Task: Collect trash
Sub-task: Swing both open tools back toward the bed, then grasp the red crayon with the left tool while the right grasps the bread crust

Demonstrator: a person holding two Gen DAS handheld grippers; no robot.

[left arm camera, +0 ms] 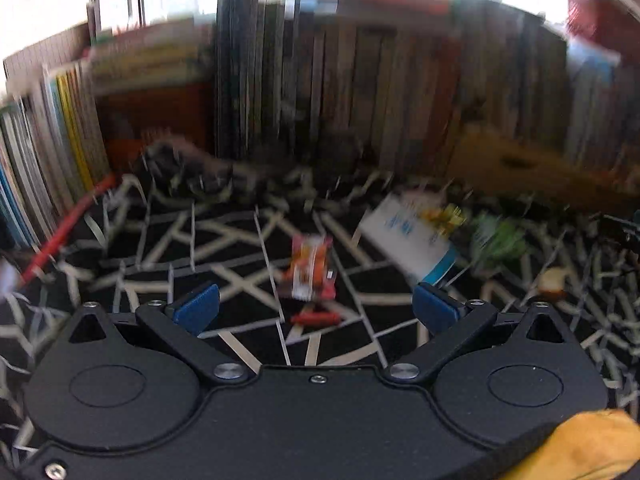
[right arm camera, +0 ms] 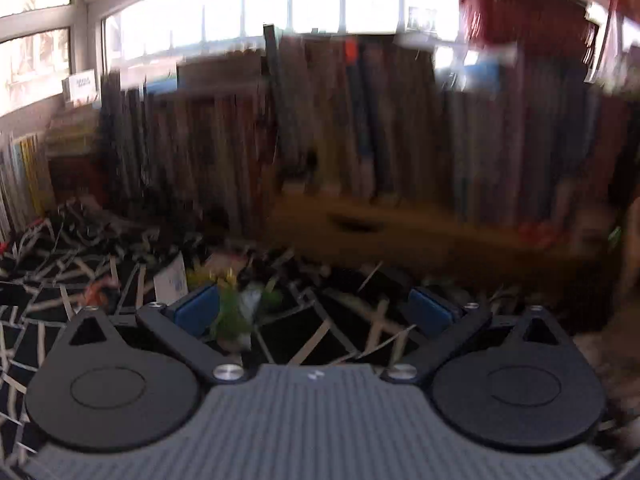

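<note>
Both views are motion-blurred. In the left wrist view an orange-and-red snack wrapper (left arm camera: 310,270) lies on the black rug just ahead of my left gripper (left arm camera: 316,308), whose blue pads stand wide open with nothing between them. A small red scrap (left arm camera: 315,318) lies between the pads on the rug. To the right lie a white-and-blue paper packet (left arm camera: 412,236), a yellow wrapper (left arm camera: 444,216) and a green wrapper (left arm camera: 496,240). In the right wrist view my right gripper (right arm camera: 316,312) is open and empty, with the green wrapper (right arm camera: 236,312) by its left pad.
The rug (left arm camera: 224,240) is black with pale crossing lines. Rows of books (left arm camera: 340,92) stand along the back, more at the left (left arm camera: 44,152). A brown cardboard box (left arm camera: 532,168) sits at the back right. A red stick (left arm camera: 64,232) lies at the left.
</note>
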